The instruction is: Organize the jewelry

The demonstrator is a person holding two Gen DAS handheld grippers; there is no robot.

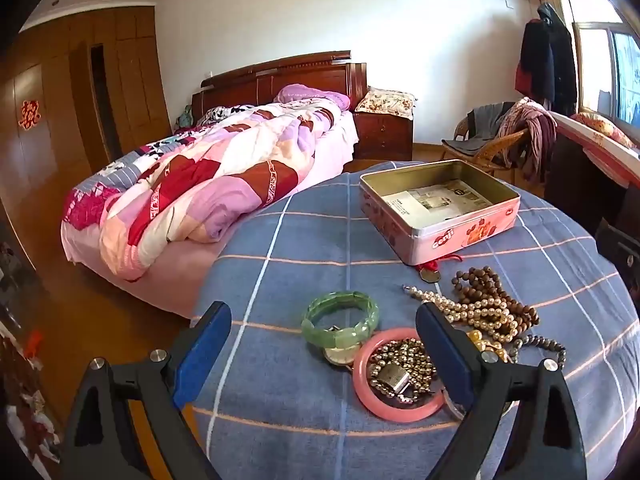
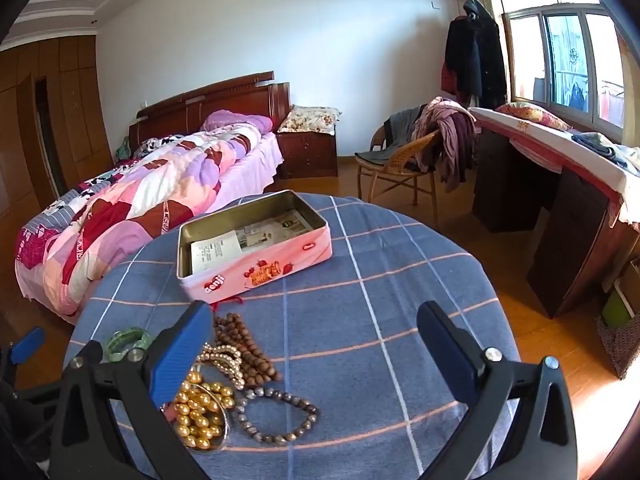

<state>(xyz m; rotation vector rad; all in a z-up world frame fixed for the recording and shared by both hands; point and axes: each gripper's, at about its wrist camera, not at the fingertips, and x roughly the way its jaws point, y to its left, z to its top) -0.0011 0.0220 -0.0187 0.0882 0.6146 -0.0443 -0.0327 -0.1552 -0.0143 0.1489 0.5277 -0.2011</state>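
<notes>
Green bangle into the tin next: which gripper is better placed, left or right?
Left, probably. The green bangle lies between the open left gripper fingers, close ahead. From the right gripper, also open, the bangle sits far left, outside its fingers. The tin is open.

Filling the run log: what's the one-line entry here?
left gripper: open, empty | right gripper: open, empty | jewelry pile: on tablecloth | tin: open, no jewelry

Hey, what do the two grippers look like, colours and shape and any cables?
Both look alike. The left gripper and right gripper each have two black plastic arms with triangular cut-outs and silver bolt heads at the joints. Each finger ends in a flat blue pad. No cables, markings or sleeves show in either view.
</notes>
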